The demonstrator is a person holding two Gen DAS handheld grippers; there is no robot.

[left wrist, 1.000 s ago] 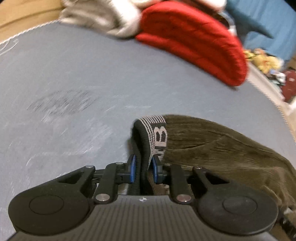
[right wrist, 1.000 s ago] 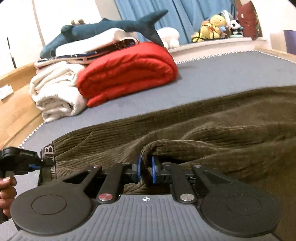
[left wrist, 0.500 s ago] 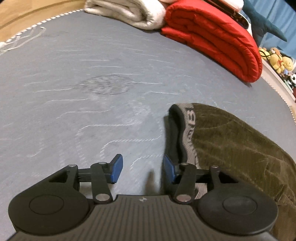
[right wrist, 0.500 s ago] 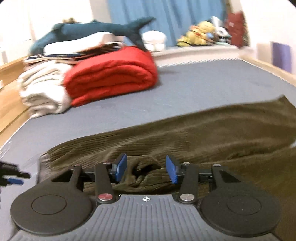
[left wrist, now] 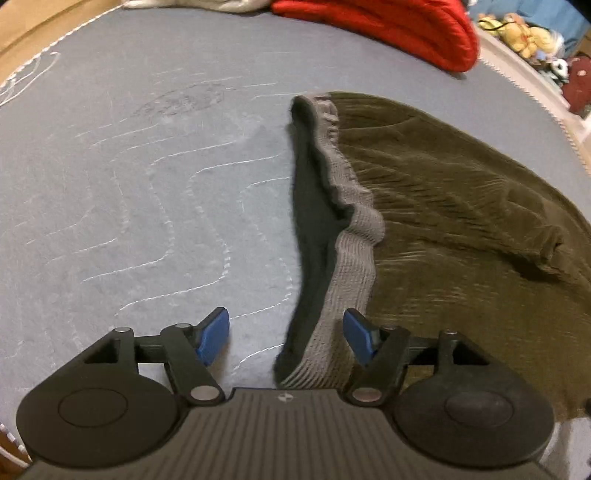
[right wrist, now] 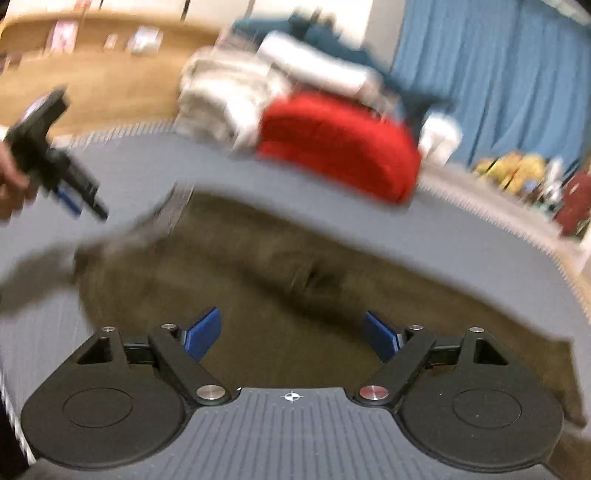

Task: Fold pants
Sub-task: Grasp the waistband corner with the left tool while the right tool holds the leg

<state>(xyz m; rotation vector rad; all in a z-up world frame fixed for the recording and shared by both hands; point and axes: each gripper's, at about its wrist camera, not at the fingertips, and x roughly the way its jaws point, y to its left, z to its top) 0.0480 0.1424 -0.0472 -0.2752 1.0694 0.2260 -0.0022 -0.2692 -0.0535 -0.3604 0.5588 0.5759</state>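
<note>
Both jaws opening, nothing gripped: left gripper (left wrist: pixel 286 334) straddles the waistband (left wrist: pixel 347 236), right gripper (right wrist: pixel 291 334) above corduroy pants (right wrist: pixel 277 273), lower centre; further folding remains, I'd judge.

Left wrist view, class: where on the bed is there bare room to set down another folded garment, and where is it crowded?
Free: the wide grey mattress patch bordered by the pants' waistband, the stitched bed edge and the left gripper, whose jaws are opening. Crowded: the olive pants cover the other side, and the red blanket with pale folded bedding fills the far end.
</note>
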